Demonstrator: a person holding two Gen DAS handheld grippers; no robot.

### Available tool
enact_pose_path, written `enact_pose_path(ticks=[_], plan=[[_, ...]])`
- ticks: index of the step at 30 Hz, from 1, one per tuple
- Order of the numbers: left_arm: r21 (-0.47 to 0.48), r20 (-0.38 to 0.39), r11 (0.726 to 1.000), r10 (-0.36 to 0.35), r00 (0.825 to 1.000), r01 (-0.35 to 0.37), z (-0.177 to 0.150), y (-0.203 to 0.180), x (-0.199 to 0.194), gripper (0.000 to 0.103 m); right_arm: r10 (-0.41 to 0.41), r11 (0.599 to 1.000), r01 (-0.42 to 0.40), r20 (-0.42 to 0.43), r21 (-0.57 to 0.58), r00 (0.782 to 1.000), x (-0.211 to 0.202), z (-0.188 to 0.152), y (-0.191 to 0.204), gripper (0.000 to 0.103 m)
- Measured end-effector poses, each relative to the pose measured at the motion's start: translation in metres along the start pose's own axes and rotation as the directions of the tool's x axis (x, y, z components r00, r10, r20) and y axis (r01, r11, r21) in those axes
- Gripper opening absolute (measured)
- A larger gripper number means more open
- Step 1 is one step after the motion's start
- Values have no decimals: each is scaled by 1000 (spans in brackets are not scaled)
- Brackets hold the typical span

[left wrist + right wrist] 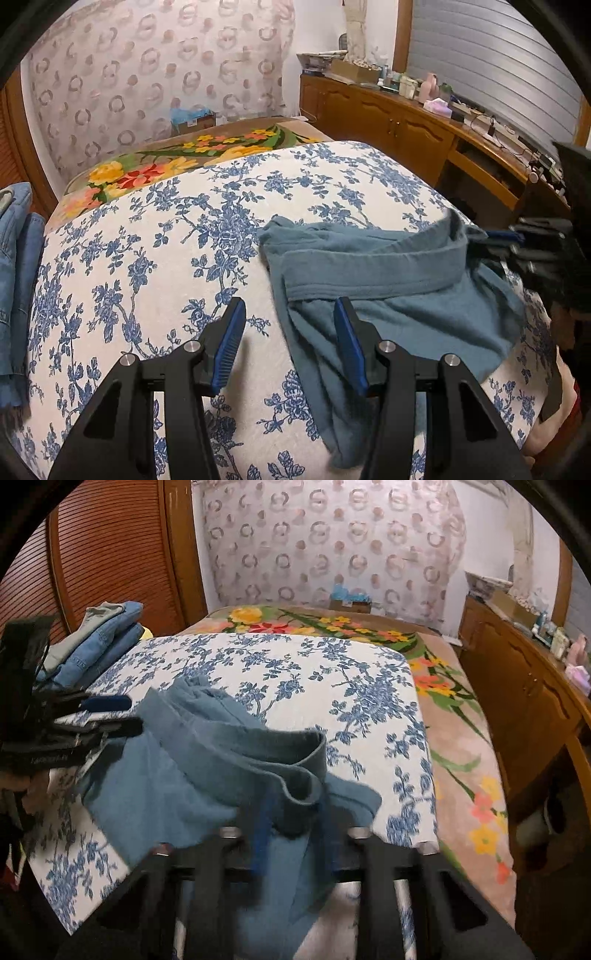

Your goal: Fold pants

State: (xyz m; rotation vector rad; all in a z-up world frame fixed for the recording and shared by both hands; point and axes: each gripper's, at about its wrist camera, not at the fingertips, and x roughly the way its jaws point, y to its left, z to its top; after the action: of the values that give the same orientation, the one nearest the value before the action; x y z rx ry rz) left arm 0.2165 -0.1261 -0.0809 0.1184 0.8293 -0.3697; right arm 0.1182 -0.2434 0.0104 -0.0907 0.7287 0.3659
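On the bed's blue-flowered white cover (155,258), a pair of teal pants (391,295) lies bunched near the person's edge, waistband (373,254) uppermost and curling open, the legs trailing toward the bed's near side. The fold itself has not begun, as far as I can judge; this looks like the pick-up step, getting hold of the waistband so the garment can be lifted and spread flat.

The right gripper (291,812) is at the waistband's near corner. Its view is blurred, but the fingers look drawn close together with teal cloth bunched between them, so I take it as clamped on the pants at the waist. From the left wrist view it (498,236) shows at the right edge, meeting the cloth where the band lifts off the cover.

The left gripper (290,332) hangs above the other side of the garment, tipped down toward the bed, its jaws about half apart and holding nothing. One blue pad (349,350) is over the teal cloth, the other pad (229,343) over bare cover, with the pants' left edge between them.

The next move probably calls for the left gripper to come down and close on that free waistband corner, matching the right grip, so both can raise the pants evenly. The loose fabric will sag and slide, so a pinch through both layers would help.

A stack of folded denim (99,638) sits at the far left edge of the bed, well apart.
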Motion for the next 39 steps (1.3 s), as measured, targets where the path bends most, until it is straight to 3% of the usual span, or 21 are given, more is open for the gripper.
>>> enact_pose_path(ticks=[7, 18, 23, 30, 39], plan=[[-19, 9, 1000, -16, 1000, 17, -5, 2, -6, 51, -17, 997, 12, 58, 74, 998, 6, 24, -12, 6], [-16, 17, 999, -34, 999, 34, -11, -1, -14, 51, -46, 995, 43, 36, 86, 998, 16, 20, -7, 6], [-11, 17, 999, -37, 999, 37, -11, -4, -15, 51, -54, 994, 48, 60, 100, 997, 3, 15, -6, 16], [-7, 0, 1000, -31, 1000, 31, -11, -5, -9, 51, -58, 990, 51, 52, 129, 997, -8, -6, -4, 40], [-16, -24, 999, -32, 999, 31, -11, -3, 2, 51, -76, 985, 74, 10, 158, 997, -20, -25, -11, 41]])
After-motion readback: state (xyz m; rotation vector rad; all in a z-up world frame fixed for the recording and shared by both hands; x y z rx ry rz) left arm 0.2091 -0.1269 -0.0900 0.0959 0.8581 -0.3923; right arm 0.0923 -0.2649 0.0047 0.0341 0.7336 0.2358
